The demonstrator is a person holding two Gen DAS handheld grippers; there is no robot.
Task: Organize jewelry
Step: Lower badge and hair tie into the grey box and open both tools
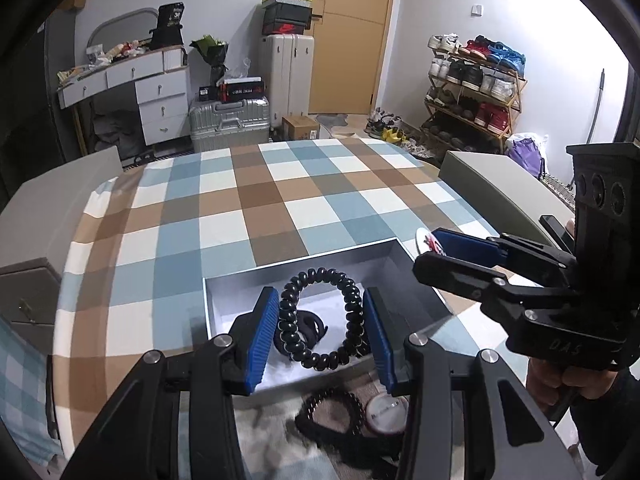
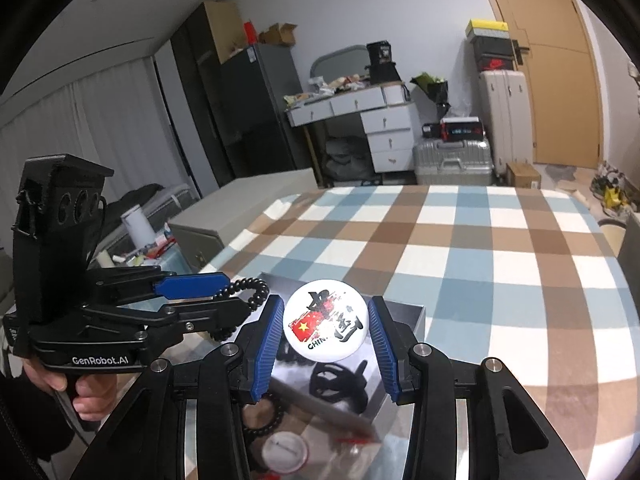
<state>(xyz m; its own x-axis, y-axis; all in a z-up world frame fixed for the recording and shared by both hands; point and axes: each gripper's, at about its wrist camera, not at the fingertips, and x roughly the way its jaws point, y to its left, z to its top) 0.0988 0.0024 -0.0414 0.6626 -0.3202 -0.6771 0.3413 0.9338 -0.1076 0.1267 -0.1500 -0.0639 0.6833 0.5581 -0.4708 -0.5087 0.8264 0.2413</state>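
- The left gripper (image 1: 320, 330) was clenched on a black spiral hair tie (image 1: 322, 320), its blue pads pressing the coil from both sides, jaws only partly apart, as wide as the ring.
- Below those jaws lay the open grey box (image 1: 304, 268), with another dark band (image 1: 308, 330) already on its white floor.
- The right gripper (image 2: 325, 330) grasped a round white badge (image 2: 325, 326) by its rim, jaws likewise partly apart, with the same box beneath and just ahead.
- Nearer than the jaws, still on the checked tablecloth (image 1: 248, 200), lay a second coil tie (image 1: 332, 416) and a badge face-down (image 1: 386, 414).
- Risk, as I judged it: the springy coil could squirm out or snap sideways on release and land outside the box.
- The badge was held only at its edges, so a slight tilt could let it slip and drop.
- Both grippers crowded one small box and might collide.
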